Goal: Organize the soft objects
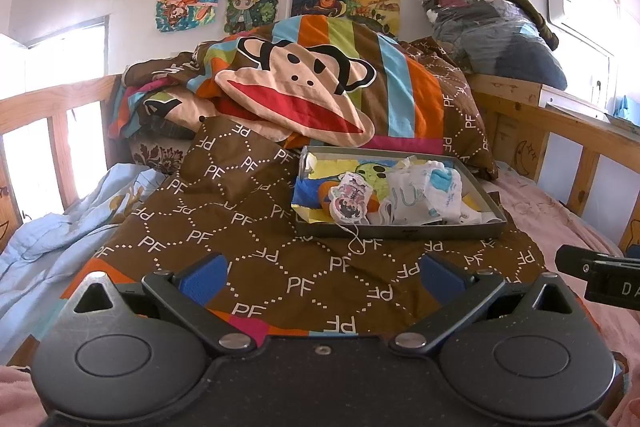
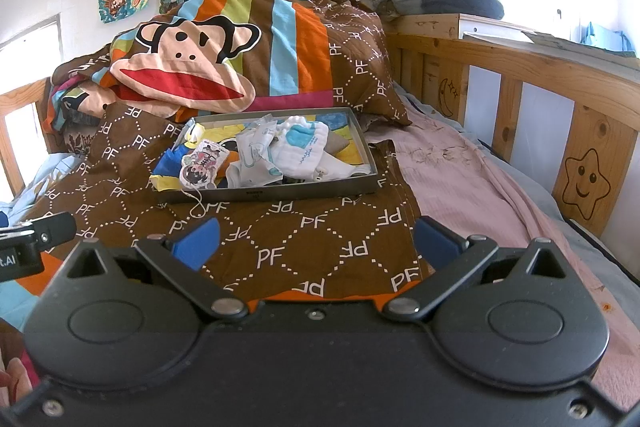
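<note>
A grey tray [image 1: 400,231] [image 2: 276,191] lies on the brown "PF" quilt [image 1: 248,227] [image 2: 280,251] on the bed. In it lie white cloths with blue print [image 1: 434,193] [image 2: 298,147], a small flat cartoon-print charm with a string [image 1: 350,197] [image 2: 202,165], and yellow and blue fabric [image 1: 308,195]. My left gripper [image 1: 322,277] is open and empty, over the quilt in front of the tray. My right gripper [image 2: 316,243] is open and empty, also in front of the tray. Each gripper's body shows at the edge of the other's view [image 1: 600,277] [image 2: 24,243].
A bunched monkey-face duvet [image 1: 304,83] [image 2: 200,67] rises behind the tray. A pink sheet [image 2: 480,179] lies at right, a light blue blanket [image 1: 52,219] at left. Wooden rails [image 2: 540,115] [image 1: 52,115] bound both sides. A bag of clothes [image 1: 488,27] sits on the headboard shelf.
</note>
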### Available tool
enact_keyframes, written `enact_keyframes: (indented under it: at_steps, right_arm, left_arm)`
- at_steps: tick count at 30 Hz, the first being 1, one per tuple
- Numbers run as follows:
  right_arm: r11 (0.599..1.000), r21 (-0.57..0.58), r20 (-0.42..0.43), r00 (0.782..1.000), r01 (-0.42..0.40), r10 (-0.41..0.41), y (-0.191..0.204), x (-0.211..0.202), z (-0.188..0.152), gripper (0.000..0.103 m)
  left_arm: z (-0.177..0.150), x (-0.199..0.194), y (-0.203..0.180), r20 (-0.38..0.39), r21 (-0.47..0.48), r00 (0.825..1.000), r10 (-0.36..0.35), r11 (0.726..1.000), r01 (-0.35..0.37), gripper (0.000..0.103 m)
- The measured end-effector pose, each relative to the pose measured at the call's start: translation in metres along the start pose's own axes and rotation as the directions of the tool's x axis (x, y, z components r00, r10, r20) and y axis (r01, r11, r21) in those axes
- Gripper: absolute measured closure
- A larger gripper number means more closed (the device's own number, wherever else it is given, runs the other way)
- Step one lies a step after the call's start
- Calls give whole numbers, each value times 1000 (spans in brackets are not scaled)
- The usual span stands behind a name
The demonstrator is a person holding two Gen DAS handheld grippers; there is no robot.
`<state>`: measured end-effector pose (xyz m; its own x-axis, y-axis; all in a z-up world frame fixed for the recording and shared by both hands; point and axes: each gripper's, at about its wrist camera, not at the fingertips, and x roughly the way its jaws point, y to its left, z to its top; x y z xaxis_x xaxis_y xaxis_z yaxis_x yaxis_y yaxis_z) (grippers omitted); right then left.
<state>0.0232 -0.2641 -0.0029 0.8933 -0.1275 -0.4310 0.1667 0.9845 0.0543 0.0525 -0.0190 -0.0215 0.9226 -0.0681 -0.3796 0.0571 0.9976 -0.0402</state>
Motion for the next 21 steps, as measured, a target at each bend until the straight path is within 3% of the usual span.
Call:
enact_keyframes:
  at_steps: [21]
  right_arm:
    - [1000, 1, -1, 1000, 1, -1, 1, 0, 0, 0]
  left_arm:
    - [-1, 1, 3, 3, 5, 1000, -2, 1000, 2, 1]
